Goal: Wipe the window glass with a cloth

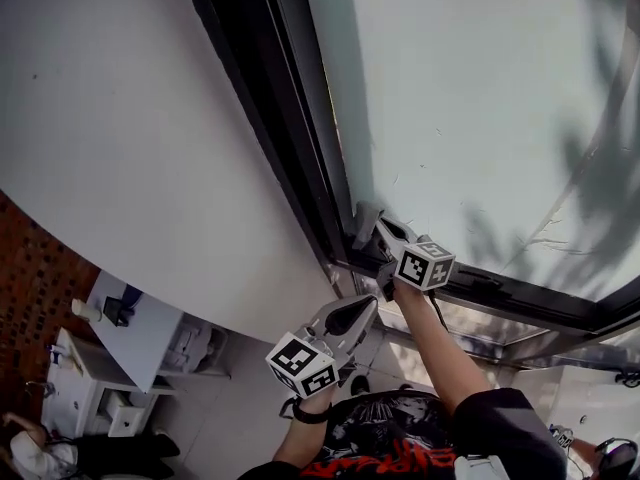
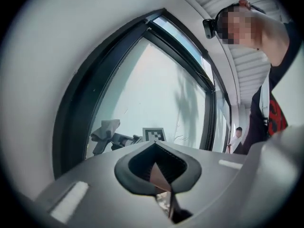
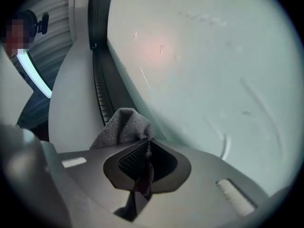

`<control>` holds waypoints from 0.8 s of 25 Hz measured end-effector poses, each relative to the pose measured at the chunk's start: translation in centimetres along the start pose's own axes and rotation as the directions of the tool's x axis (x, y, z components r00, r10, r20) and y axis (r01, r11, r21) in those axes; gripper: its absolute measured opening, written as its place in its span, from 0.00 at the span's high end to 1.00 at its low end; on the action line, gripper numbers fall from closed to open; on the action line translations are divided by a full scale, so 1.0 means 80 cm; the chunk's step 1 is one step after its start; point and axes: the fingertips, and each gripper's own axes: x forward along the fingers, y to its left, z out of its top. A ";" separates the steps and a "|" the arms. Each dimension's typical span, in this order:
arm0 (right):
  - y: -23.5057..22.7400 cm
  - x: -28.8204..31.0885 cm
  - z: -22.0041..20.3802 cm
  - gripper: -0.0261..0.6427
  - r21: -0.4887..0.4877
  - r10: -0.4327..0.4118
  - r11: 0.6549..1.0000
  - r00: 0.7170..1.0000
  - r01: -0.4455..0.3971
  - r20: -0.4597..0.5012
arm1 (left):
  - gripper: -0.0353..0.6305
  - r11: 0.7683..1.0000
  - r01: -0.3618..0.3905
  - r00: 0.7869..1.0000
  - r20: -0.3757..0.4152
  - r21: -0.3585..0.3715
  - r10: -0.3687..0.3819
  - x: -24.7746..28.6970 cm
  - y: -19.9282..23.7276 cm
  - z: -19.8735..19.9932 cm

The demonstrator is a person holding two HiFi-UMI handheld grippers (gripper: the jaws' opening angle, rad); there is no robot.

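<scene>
In the head view, the cloth is held by the right gripper at the lower corner of the window glass, beside the frame, with the left gripper kept below, clear. In the left gripper view, its jaws are seen pressed together on nothing. In the right gripper view, the cloth is pinched, its bunch left protruding, presumably for wiping.

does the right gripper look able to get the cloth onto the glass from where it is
Probably yes: the right gripper is shut on the cloth close to the glass, near the dark frame, and nothing shows between cloth and glass.
</scene>
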 end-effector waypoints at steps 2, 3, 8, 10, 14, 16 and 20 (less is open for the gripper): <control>0.002 0.025 -0.008 0.94 0.000 0.001 1.000 1.000 -0.001 -0.026 | 0.95 1.000 -0.015 1.000 -0.001 -0.009 0.015 -0.010 0.008 0.002; 0.001 0.033 -0.011 0.94 0.008 -0.005 1.000 0.999 0.006 -0.036 | 0.95 1.000 -0.017 1.000 0.000 -0.010 0.017 -0.013 0.011 0.002; -0.020 0.010 0.001 0.94 0.081 -0.050 0.995 0.999 0.050 -0.004 | 0.95 1.000 0.009 1.000 -0.021 -0.007 -0.009 -0.005 0.015 0.002; -0.031 -0.022 0.013 0.94 0.091 -0.074 0.993 0.997 0.071 0.030 | 0.95 0.999 0.032 0.999 -0.043 -0.001 -0.032 0.008 0.011 -0.002; -0.058 -0.092 0.040 0.94 0.084 -0.139 0.988 0.985 0.131 0.100 | 0.95 0.994 0.107 0.992 -0.063 -0.011 -0.108 0.044 -0.007 -0.011; -0.071 -0.129 0.052 0.94 0.080 -0.159 0.986 0.977 0.148 0.139 | 0.95 0.988 0.155 0.985 -0.067 -0.015 -0.156 0.061 -0.022 -0.018; -0.093 -0.201 0.072 0.94 0.073 -0.207 0.978 0.957 0.196 0.201 | 0.95 0.979 0.203 0.972 -0.112 -0.035 -0.206 0.078 -0.047 -0.038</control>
